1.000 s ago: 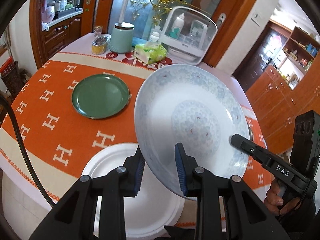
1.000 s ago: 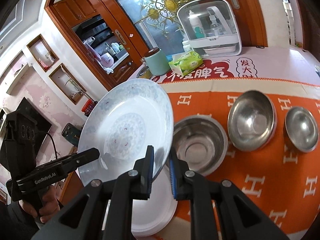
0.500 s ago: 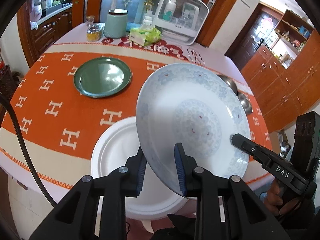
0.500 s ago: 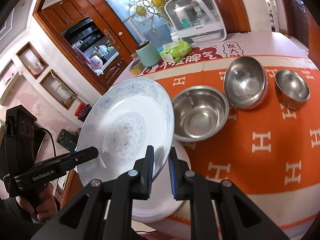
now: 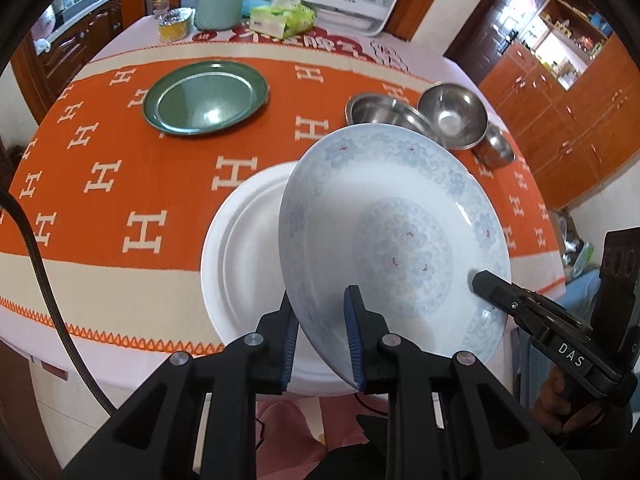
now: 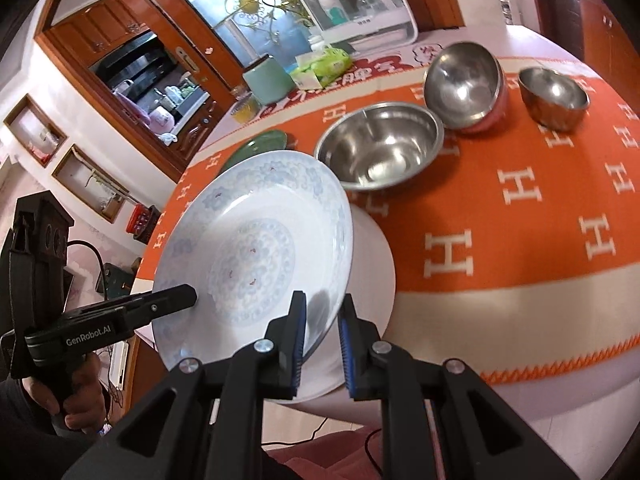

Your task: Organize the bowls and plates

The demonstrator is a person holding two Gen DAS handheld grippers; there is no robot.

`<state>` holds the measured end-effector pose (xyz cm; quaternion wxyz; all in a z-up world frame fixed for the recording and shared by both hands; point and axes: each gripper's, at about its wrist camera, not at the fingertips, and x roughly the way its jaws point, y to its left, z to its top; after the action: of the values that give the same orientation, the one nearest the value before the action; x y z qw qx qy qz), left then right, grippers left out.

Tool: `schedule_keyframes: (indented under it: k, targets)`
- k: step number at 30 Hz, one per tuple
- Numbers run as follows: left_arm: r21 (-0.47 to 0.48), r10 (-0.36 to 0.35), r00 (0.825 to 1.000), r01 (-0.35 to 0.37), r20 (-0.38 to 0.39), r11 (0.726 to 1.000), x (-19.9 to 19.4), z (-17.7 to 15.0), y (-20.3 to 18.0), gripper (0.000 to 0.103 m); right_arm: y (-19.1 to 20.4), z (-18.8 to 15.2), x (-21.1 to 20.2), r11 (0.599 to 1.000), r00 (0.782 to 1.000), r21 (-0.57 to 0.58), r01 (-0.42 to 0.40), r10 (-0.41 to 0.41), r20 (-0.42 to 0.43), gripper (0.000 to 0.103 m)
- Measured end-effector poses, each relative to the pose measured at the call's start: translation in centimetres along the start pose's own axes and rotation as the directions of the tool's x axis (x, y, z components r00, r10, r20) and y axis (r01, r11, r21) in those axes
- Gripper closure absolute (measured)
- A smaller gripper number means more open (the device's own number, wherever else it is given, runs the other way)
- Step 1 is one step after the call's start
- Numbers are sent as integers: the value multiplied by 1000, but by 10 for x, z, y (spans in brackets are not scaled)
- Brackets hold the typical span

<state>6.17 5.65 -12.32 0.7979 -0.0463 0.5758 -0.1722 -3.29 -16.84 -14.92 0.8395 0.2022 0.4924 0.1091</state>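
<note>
**Ana:** Left wrist view first: what are the tongs doing?

**Ben:** The left gripper [image 5: 322, 334] pinches the near rim of the patterned plate [image 5: 400, 236]; its jaws have just been closing, with the rim between them. The right gripper [image 6: 322, 334] is clamped on the opposite rim of the same plate [image 6: 256, 248], one pad on top and one beneath.

**Ana:** Where is that plate?

**Ben:** In the air, tilted, over the white plate [image 5: 244, 248] that lies at the near edge of the table [image 5: 100, 292]. Whether the two plates touch, I cannot tell.

**Ana:** And the other dishes?

**Ben:** A green plate [image 5: 206, 98] lies flat on the orange cloth [image 5: 160, 168], well apart from the white one. Three steel bowls stand in a row in the right wrist view: a large bowl [image 6: 380, 146] just beyond the held plate, a middle bowl [image 6: 464, 84] tipped against it, and a small bowl [image 6: 554, 96] beside that.

**Ana:** Anything behind them?

**Ben:** A pale green jar [image 5: 218, 2] and a tissue pack [image 5: 282, 20] at the far side.
</note>
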Motion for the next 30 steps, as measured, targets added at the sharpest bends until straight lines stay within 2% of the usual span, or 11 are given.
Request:
schedule_keyframes:
  k: [12, 21, 30]
  targets:
    - [61, 0, 994, 7, -109, 998, 28, -4, 17, 82, 6, -24, 27, 995, 995, 60, 77, -74, -63, 88]
    - [97, 11, 985, 6, -171, 995, 52, 5, 22, 82, 3, -27, 41, 989, 989, 87, 120, -112, -94, 87]
    - [102, 40, 976, -19, -213, 995, 70, 11, 31, 82, 9, -22, 59, 987, 982, 61, 146, -137, -126, 87]
